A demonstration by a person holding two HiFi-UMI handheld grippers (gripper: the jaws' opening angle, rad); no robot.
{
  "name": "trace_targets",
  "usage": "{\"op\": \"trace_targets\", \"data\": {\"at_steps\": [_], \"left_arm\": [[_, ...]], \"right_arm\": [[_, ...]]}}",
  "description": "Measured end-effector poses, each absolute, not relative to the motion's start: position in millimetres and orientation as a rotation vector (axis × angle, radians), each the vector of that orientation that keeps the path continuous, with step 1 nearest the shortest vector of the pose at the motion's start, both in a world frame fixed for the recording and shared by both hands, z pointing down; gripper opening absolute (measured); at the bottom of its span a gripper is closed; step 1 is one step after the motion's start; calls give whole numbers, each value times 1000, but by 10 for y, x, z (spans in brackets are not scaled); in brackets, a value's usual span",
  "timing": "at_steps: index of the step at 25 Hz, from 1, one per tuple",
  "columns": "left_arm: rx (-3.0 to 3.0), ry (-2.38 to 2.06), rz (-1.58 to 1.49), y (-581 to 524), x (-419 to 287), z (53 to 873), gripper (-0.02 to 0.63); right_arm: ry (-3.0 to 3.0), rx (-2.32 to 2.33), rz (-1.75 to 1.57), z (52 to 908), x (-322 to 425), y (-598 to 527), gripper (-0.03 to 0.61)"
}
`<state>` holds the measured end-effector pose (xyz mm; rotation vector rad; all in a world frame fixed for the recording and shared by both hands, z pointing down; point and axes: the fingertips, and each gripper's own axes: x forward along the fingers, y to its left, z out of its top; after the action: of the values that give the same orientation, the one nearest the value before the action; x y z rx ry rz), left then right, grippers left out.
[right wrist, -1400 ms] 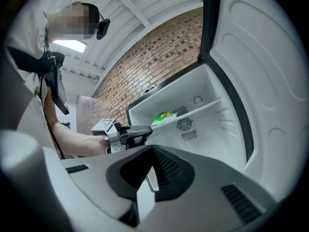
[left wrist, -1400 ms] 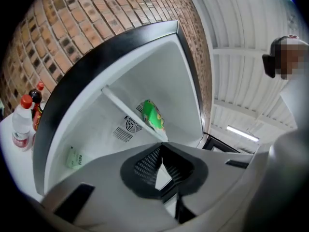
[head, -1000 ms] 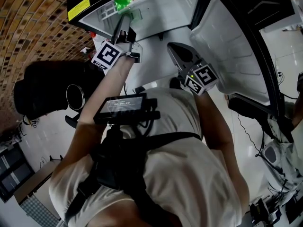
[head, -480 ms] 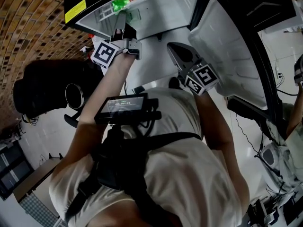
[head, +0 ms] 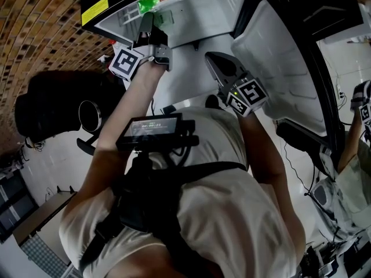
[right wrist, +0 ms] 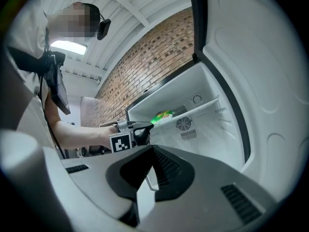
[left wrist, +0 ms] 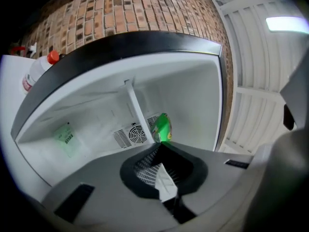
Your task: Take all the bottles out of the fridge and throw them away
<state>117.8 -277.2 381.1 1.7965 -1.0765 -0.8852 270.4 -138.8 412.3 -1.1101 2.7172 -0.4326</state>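
While your left gripper point(head: 146, 24) reaches into the open fridge point(head: 203, 16), its jaws have just been closing and now stand together with nothing between them. The left gripper view confirms this: the tips meet, and the green bottle point(left wrist: 162, 128) shows just beyond them, not gripped. I cannot tell whether the tips touch it.

Findings on the bottle: it is the only one seen inside the fridge. In the right gripper view it lies on its side on a white shelf point(right wrist: 198, 109) in the upper part of the compartment, near the back wall and to the left of the round fan grille point(right wrist: 183, 123). From the head view it sits at the top of the picture, right past your left gripper's tips.

Your right gripper point(head: 211, 58) is held level in front of the fridge, well apart from the bottle and just beside the fridge door point(head: 284, 57), which stands swung wide open. Its jaws are together and empty.

Surroundings: a brick wall point(head: 35, 16) runs to the left of the fridge. A yellow label point(head: 95, 10) is on the fridge's black outer side. A white bottle with a red cap point(left wrist: 39, 67) stands outside the fridge, beyond its black top edge.
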Motion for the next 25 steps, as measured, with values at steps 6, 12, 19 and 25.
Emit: {"op": "trace_targets", "data": {"at_steps": [6, 12, 19, 25], "left_arm": [[1821, -1029, -897, -2671, 1211, 3751, 2], [1974, -968, -869, -2497, 1241, 3553, 2], [2274, -976, -697, -2263, 1271, 3372, 0], [2561, -1035, -430, -2008, 1273, 3299, 0]], "right_arm": [[2725, -1091, -432, 4134, 2657, -1376, 5], [2738, -1086, -431, 4131, 2599, -1341, 5], [2743, -1075, -433, 4111, 2511, -1295, 5], [2747, -1076, -440, 4127, 2472, -1251, 5]]}}
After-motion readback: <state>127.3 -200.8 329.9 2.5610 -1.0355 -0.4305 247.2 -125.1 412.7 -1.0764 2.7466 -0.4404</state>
